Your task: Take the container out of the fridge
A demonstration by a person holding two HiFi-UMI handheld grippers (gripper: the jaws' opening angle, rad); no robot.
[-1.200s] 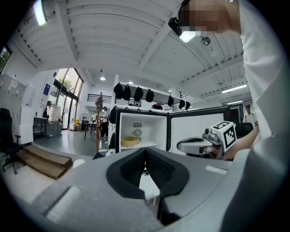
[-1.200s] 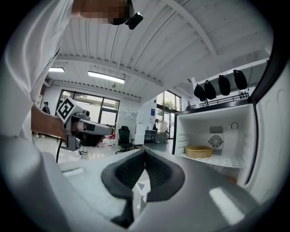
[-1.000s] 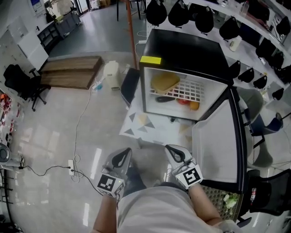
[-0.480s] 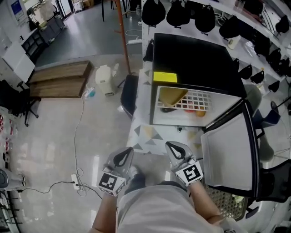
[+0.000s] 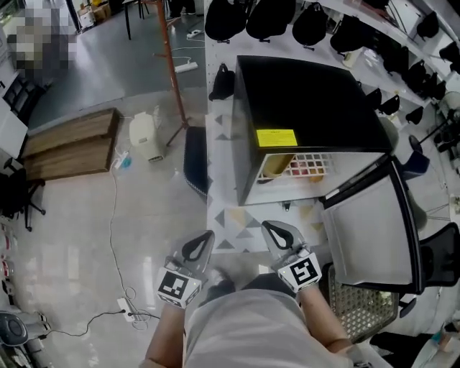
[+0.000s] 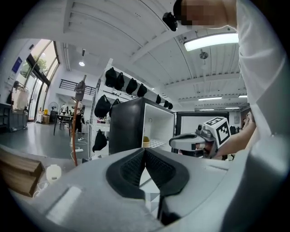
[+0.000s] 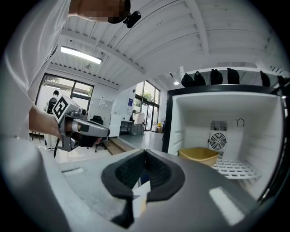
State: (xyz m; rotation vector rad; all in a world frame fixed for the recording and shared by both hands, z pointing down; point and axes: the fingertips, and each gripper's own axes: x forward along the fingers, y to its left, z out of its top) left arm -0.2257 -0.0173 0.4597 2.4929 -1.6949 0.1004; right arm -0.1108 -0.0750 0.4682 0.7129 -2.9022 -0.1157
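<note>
The black mini fridge (image 5: 305, 108) stands on a table with a triangle-patterned top (image 5: 237, 223), its door (image 5: 374, 223) swung open to the right. Inside, a yellow container (image 5: 275, 166) sits at the left of the white wire shelf, beside some red and orange items. In the right gripper view the container (image 7: 198, 156) shows low in the white interior. Both grippers are held close to my body, short of the table edge. My left gripper (image 5: 205, 238) is shut and empty, and my right gripper (image 5: 270, 231) is shut and empty too.
A wire basket (image 5: 359, 309) sits on the floor under the open door. A wooden platform (image 5: 65, 144), a white appliance (image 5: 146, 136) and a cable with a power strip (image 5: 126, 313) lie on the floor to the left. Black bags (image 5: 266, 18) hang behind the fridge.
The head view has shifted forward, so the fridge is seen more from above and less of its inside shows. Both grippers stay shut in the same place near my body.
</note>
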